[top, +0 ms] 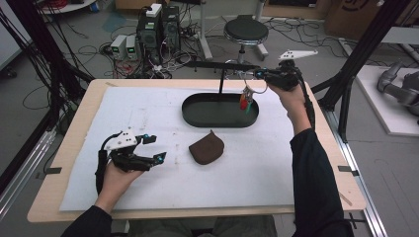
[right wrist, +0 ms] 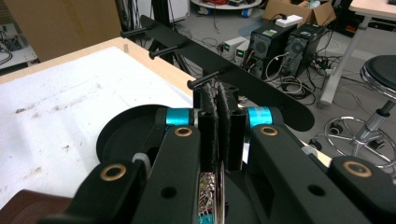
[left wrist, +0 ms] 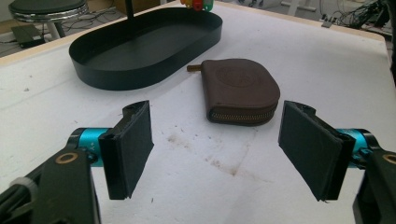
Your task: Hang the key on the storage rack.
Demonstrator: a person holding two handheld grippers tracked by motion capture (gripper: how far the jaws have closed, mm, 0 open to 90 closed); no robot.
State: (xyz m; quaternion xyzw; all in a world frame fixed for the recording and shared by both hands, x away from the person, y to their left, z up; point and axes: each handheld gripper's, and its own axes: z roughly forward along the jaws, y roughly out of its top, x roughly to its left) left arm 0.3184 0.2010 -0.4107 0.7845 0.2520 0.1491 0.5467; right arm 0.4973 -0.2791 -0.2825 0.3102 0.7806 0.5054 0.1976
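The brown pouch is cut off at the bottom edge.

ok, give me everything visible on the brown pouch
The brown pouch is a small, leather-looking case with one straight side and one rounded side. A brass-coloured zip runs round the curved edge and looks closed, and a faint round emblem is pressed into its top face. It lies flat on the white table cover, just in front of the black oval tray and apart from it. No claw touches it; the open left claw faces it.

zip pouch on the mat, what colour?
Dark brown pouch with a brass-coloured zip along its edge; clearest in the left gripper view.
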